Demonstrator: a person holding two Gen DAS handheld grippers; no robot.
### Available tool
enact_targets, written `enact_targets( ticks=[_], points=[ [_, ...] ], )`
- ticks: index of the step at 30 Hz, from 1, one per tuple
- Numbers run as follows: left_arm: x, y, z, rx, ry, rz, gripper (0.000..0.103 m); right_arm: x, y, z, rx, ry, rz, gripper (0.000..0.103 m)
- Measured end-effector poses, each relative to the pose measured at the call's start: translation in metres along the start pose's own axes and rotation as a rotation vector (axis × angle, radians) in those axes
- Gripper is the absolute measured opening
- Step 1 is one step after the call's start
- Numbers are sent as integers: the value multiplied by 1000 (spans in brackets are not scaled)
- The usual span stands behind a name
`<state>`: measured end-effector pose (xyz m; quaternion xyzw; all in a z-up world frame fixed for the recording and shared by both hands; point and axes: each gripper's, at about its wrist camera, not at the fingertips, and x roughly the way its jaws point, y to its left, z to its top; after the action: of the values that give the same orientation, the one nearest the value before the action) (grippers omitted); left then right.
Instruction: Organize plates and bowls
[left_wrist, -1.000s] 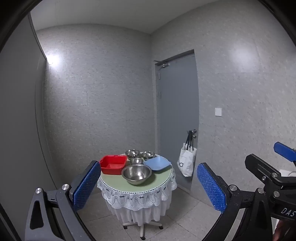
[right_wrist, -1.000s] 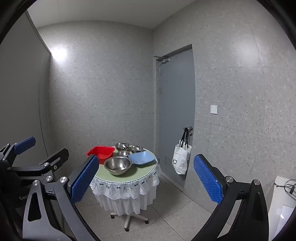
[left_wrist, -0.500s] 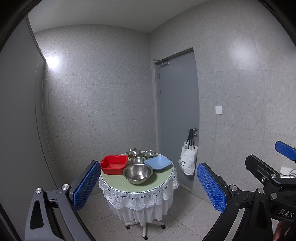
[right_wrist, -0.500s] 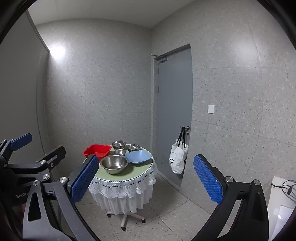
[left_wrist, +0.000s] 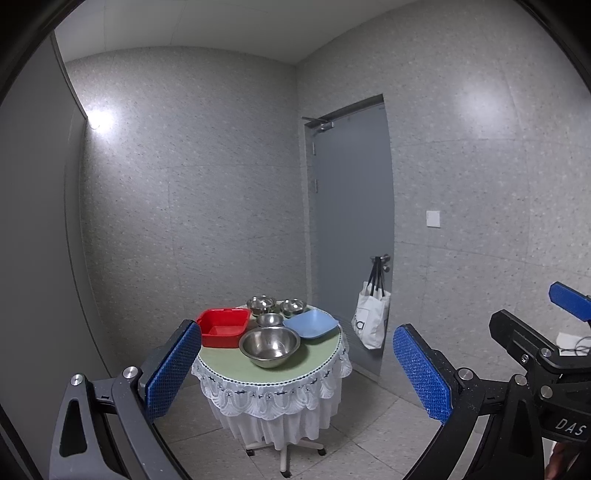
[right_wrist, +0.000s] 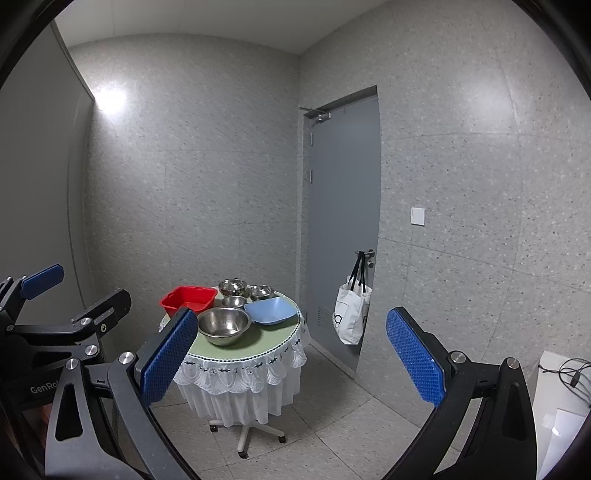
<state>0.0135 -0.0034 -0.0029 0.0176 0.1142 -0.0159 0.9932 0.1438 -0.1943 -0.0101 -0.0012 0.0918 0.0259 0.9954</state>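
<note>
A small round table (left_wrist: 229, 363) (right_wrist: 269, 341) with a green top and white lace skirt stands across the room. On it are a red square dish (left_wrist: 222, 326) (right_wrist: 188, 300), a blue square plate (left_wrist: 311, 323) (right_wrist: 270, 310), a large steel bowl (left_wrist: 269, 345) (right_wrist: 224, 325) at the front and three small steel bowls (left_wrist: 269, 319) (right_wrist: 234, 301) behind. My left gripper (left_wrist: 297, 373) and right gripper (right_wrist: 291, 356) are open, empty and far from the table.
A grey door (left_wrist: 351, 229) is on the right wall, with a white tote bag (left_wrist: 371, 319) hanging from its handle. A white box with cables (right_wrist: 561, 406) sits at the lower right. Tiled floor lies between me and the table.
Both views have drifted closer to the table and slightly down. Nothing on the table has moved and both grippers stay open.
</note>
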Motion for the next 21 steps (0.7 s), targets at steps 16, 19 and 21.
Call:
enact_targets(
  ticks=[16,19,21],
  points=[
    [12,9,-7,-5,-5,-15,103,2,-1,1,0,2,-5,103],
    [13,10,-7,-6,-4,-20,103,3,-3,0,0,2,-8,103],
    [14,11,-6,-6,-4,-22,102,4,-4,1,1,3,-10,103]
  ],
)
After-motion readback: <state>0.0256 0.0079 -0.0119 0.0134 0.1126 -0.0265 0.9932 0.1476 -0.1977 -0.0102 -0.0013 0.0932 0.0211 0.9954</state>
